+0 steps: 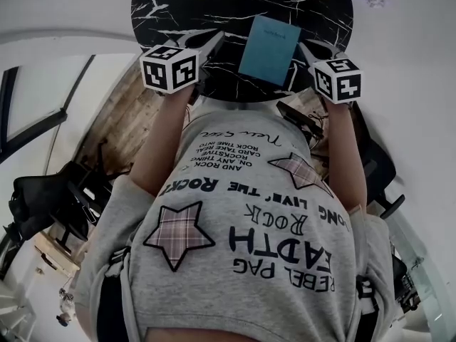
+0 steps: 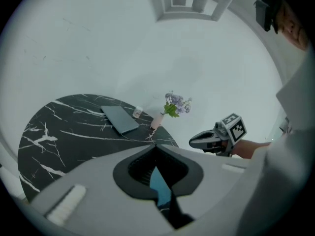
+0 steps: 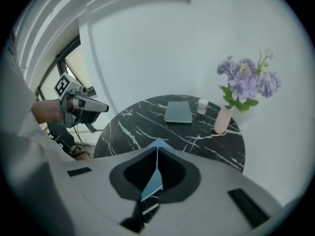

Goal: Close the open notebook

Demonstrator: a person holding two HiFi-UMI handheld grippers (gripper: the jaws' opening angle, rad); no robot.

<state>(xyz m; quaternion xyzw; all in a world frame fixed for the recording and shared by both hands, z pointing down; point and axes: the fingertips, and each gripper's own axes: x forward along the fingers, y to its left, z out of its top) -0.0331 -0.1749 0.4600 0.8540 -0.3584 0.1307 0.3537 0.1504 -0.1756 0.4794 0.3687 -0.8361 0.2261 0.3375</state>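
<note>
- The left tongs (image 1: 219, 39) and right tongs (image 1: 301, 47) are both pressed together, pinching nothing. They are held off the surface (image 1: 178, 6) on either side of the notebook (image 1: 269, 48).
- The teal notebook lies flat and closed at the near edge, so the task looks done.
- The grey book (image 3: 178, 112), jar (image 3: 202, 106) and vase (image 3: 222, 119) sit by the far edge, out of the way.

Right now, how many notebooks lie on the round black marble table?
2. A closed blue notebook lies at the near edge of the table; a closed grey-green one lies at the far side, beside a small white jar. None seems hidden.
</note>
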